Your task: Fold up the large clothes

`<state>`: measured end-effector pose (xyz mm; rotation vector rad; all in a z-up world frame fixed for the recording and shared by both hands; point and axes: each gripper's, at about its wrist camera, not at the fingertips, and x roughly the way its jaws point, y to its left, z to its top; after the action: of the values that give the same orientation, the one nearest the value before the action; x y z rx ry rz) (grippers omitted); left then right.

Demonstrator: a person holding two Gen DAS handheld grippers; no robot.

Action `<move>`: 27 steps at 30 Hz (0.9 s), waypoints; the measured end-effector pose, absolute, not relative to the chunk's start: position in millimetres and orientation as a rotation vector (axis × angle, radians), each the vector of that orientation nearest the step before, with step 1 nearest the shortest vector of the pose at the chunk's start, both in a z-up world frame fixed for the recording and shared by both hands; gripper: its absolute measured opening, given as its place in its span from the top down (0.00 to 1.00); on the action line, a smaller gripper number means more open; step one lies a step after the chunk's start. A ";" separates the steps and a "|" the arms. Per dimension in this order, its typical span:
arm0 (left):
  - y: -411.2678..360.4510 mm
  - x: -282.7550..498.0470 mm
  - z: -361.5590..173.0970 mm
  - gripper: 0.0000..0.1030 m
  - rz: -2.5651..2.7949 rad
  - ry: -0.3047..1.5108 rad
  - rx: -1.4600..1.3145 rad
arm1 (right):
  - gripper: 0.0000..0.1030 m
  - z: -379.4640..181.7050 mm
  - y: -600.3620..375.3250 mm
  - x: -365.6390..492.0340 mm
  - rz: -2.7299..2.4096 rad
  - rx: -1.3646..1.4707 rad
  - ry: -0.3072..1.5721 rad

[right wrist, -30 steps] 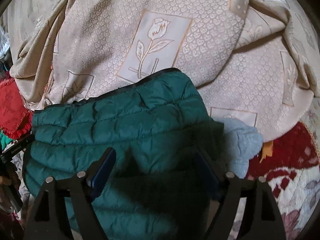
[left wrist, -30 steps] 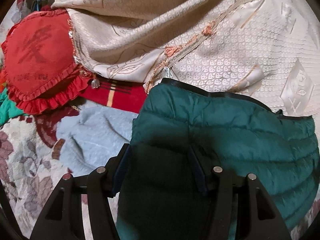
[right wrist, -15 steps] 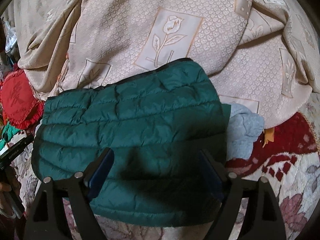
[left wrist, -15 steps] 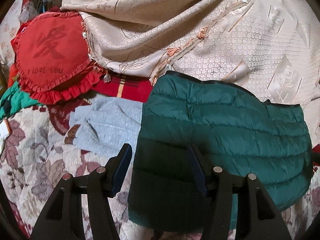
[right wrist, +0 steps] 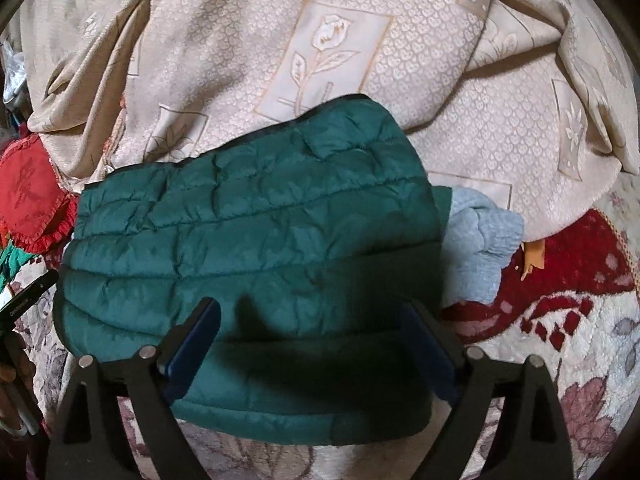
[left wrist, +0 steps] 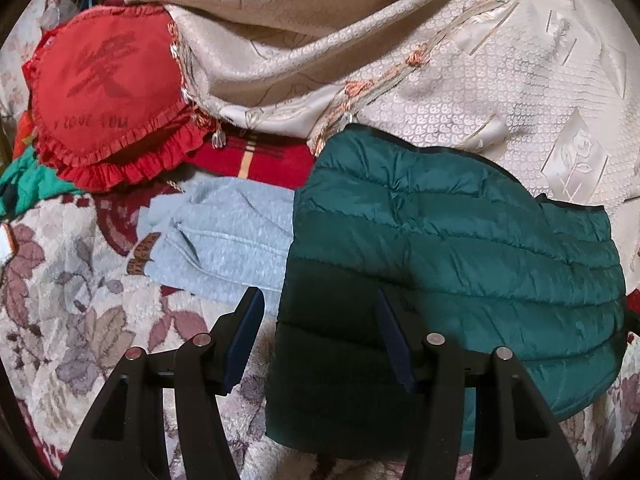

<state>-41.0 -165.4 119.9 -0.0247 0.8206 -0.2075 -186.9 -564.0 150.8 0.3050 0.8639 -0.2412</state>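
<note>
A dark green quilted jacket (left wrist: 460, 248) lies folded into a compact block on a floral blanket (left wrist: 72, 320). My left gripper (left wrist: 318, 296) hovers open over the jacket's left edge, its pads clear of the fabric. In the right wrist view the same jacket (right wrist: 260, 232) fills the middle. My right gripper (right wrist: 312, 306) hangs over its near part and its jaws are opening. The jacket lies below them and the pads do not press on it.
A light grey garment (left wrist: 224, 240) lies partly under the jacket and pokes out at its other side (right wrist: 476, 240). A beige patterned cloth (right wrist: 320, 60) lies bunched behind. A red heart cushion (left wrist: 108, 88) sits at the far left. A person's hand (right wrist: 12, 364) shows at the left edge.
Both grippers have drawn back from the jacket, so more of it and of the floral blanket shows. The right jaws stand a little wider.
</note>
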 end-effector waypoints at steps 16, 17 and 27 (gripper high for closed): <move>-136.9 -3.2 82.5 0.43 -0.395 0.901 -0.244 | 0.00 120.8 -622.6 -178.4 -0.273 0.397 0.898; -136.0 -0.6 79.9 0.41 -0.404 0.904 -0.253 | 0.00 118.1 -625.7 -176.6 -0.263 0.408 0.899; -134.5 24.6 53.5 0.27 -0.514 0.960 -0.373 | 0.00 85.0 -651.3 -157.3 -0.141 0.577 0.888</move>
<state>24.6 -134.5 53.5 -0.3726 0.9599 -0.5144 -157.3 -651.3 85.0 0.5770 0.8882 -0.1410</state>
